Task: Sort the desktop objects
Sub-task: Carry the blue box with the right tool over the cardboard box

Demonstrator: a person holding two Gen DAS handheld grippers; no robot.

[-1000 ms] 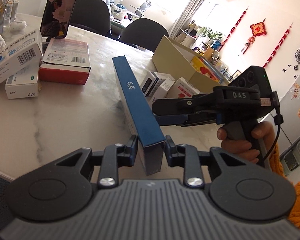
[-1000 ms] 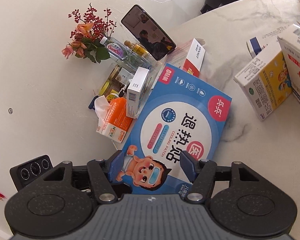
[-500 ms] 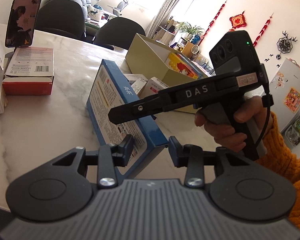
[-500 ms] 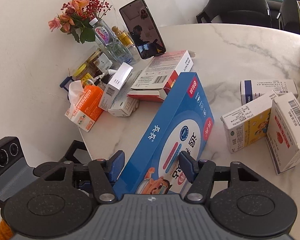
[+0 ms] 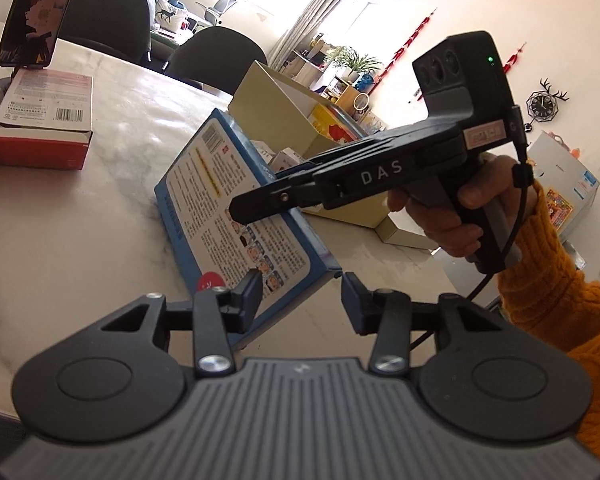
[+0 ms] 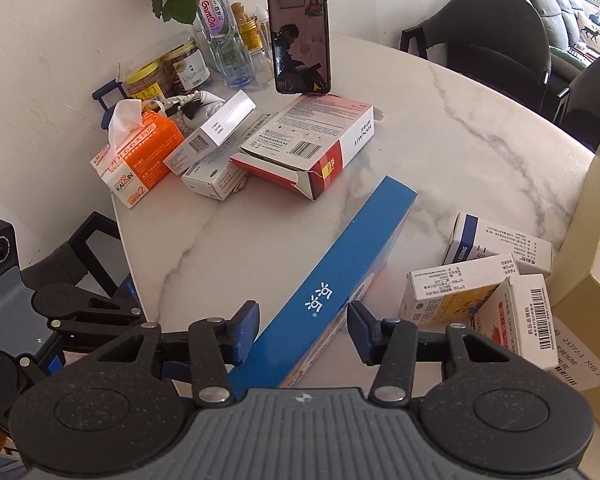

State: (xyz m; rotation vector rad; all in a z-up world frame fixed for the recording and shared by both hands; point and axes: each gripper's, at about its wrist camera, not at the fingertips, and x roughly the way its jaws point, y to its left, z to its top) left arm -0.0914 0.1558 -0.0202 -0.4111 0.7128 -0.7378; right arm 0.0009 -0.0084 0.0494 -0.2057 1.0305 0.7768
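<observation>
Blue box point(image 6: 340, 280): tilted on edge, long axis lower centre to upper right, marble counter point(image 6: 460, 152). Left tongs point(image 5: 298, 300) opening, right tongs point(image 6: 302, 332) closing, box between both, ungripped.

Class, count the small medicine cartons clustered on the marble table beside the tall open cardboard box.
3: a white-and-blue carton lying farthest back, a yellow-fronted carton before it, and a red-printed carton nearest. Others may hide behind.

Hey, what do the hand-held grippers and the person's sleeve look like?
Each hand-held gripper is black, with a ribbed grey body and blue pads. The right hand-held gripper reads "DAS" in white, carries a lens block with a green light, and trails a black cable. The sleeve is orange knit.
</observation>
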